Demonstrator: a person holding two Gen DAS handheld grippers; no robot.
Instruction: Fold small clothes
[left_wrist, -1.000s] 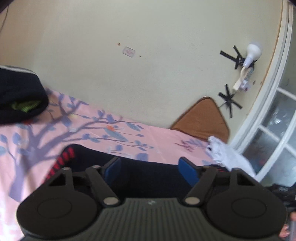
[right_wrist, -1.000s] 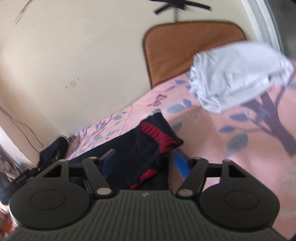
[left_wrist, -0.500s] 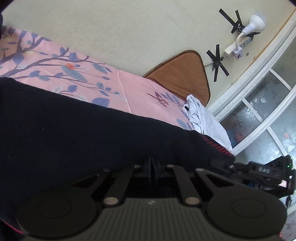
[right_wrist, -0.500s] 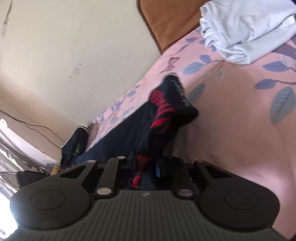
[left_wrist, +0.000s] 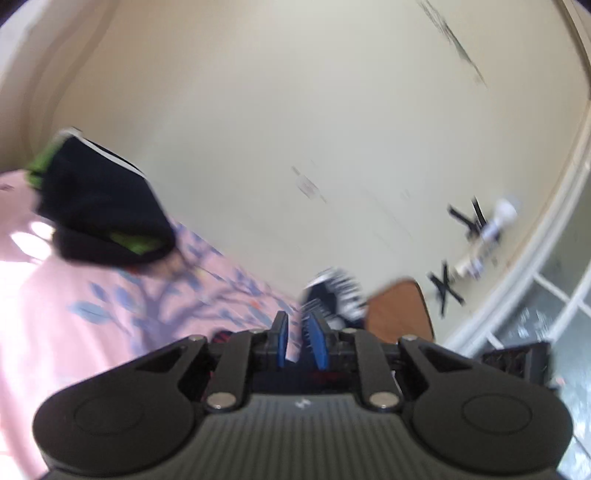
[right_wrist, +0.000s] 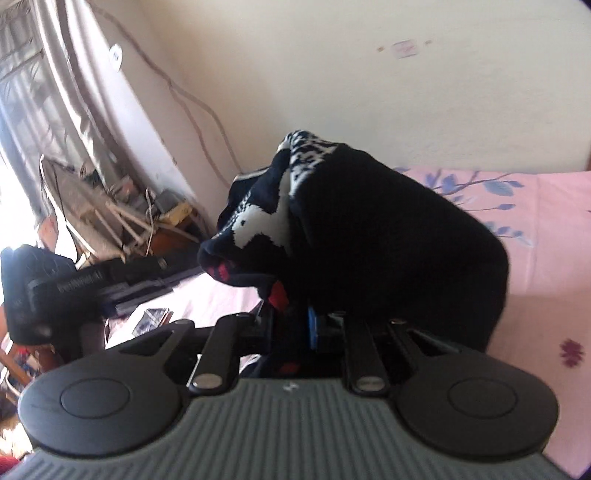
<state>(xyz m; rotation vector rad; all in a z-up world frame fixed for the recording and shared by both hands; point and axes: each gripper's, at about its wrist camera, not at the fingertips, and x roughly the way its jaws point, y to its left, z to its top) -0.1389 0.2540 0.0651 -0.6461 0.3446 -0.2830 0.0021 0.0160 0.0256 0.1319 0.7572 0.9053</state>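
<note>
Garment (right_wrist: 388, 240) dark knit, white-red pattern, bunched in right tool (right_wrist: 295, 325).

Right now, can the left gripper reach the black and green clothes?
Probably yes: only pink sheet lies between the left gripper and the clothes, up to its left. Its jaws, nearly closed, must open first.

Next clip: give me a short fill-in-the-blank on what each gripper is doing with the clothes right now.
1. The right gripper is shut on a dark knitted garment with white and ____ patterning.
2. The left gripper shows a narrow gap between its ____-padded fingers.
3. The bedsheet is ____ with a blue tree print.
4. A black garment with ____ trim lies on the bed near the wall.

Missing words: red; blue; pink; green
</note>
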